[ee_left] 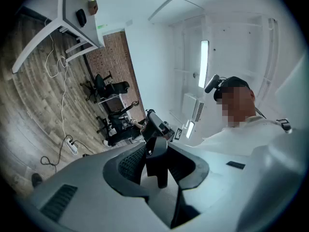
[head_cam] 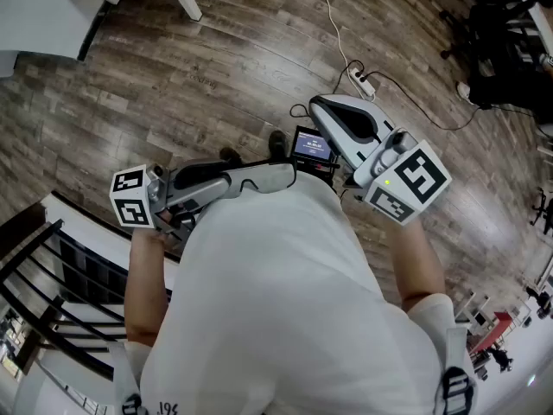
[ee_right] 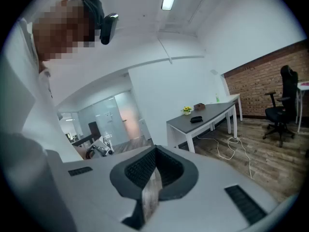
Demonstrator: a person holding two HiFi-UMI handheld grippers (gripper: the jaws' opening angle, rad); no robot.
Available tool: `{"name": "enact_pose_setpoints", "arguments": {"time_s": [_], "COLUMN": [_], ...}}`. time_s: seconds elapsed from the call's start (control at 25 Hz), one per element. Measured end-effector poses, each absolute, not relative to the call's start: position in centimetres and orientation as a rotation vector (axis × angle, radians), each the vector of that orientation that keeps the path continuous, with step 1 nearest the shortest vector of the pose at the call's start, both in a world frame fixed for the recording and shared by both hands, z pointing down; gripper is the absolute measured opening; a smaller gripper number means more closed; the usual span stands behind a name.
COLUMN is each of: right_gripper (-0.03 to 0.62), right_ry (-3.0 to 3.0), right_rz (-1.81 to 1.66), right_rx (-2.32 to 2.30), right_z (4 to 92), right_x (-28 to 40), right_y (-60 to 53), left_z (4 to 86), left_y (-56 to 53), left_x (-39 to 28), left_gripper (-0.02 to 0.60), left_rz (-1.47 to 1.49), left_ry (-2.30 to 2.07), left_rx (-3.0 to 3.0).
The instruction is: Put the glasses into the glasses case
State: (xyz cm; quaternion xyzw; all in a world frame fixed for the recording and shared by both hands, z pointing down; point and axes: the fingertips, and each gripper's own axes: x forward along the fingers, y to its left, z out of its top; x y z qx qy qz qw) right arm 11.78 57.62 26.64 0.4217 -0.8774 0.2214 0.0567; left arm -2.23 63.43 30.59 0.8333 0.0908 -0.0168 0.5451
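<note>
I see no glasses in any view. A small dark object (ee_right: pixel 196 119), maybe the case, lies on a grey table (ee_right: pixel 212 114) far off; it also shows in the left gripper view as a dark object (ee_left: pixel 80 17) on the table (ee_left: pixel 72 8). My left gripper (head_cam: pixel 281 175) is held level in front of the person's white shirt, and its jaws (ee_left: pixel 161 163) stand apart, gripping nothing. Through the gap shows a dark part that seems to belong to the other gripper. My right gripper (head_cam: pixel 320 105) is shut and empty, its pads meeting (ee_right: pixel 153 170).
Wooden floor below. A power strip (head_cam: pixel 363 80) with cables lies ahead. Black office chairs (head_cam: pixel 492 33) stand at the far right, and a dark railing (head_cam: pixel 52 266) at the lower left. A small screen (head_cam: pixel 311 145) sits between the grippers. A flower pot (ee_right: pixel 187 110) stands on the grey table.
</note>
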Motion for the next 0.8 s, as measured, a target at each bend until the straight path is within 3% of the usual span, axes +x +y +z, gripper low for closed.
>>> {"name": "enact_pose_setpoints", "arguments": {"time_s": [0.36, 0.56, 0.6, 0.64, 0.68, 0.8], "right_gripper": [0.009, 0.014, 0.047, 0.175, 0.254, 0.288], "right_ry": [-2.591, -2.571, -2.538, -2.505, -2.484, -2.455], "right_rz": [0.549, 0.212, 0.164, 0.124, 0.079, -0.035], "right_rx": [1.263, 1.03, 0.917, 0.802, 0.705, 0.555], "right_z": [27.3, 26.8, 27.3, 27.8, 28.2, 28.6], "right_x": [11.6, 8.8, 8.0, 7.1, 6.4, 5.1], "right_y": [58.1, 60.4, 61.6, 62.9, 63.9, 64.9], "left_z": [30.7, 30.7, 30.7, 30.7, 30.8, 31.1], "left_y": [63.6, 64.0, 64.0, 64.0, 64.0, 63.3], "left_x": [-2.4, -2.3, -2.3, -2.3, -2.4, -2.6], "left_gripper": [0.135, 0.133, 0.134, 0.135, 0.135, 0.13], "left_rz": [-0.04, -0.038, -0.038, -0.042, -0.05, -0.113], "left_ry": [0.22, 0.22, 0.22, 0.219, 0.215, 0.187], "left_rx": [1.975, 1.973, 1.971, 1.965, 1.954, 1.883]}}
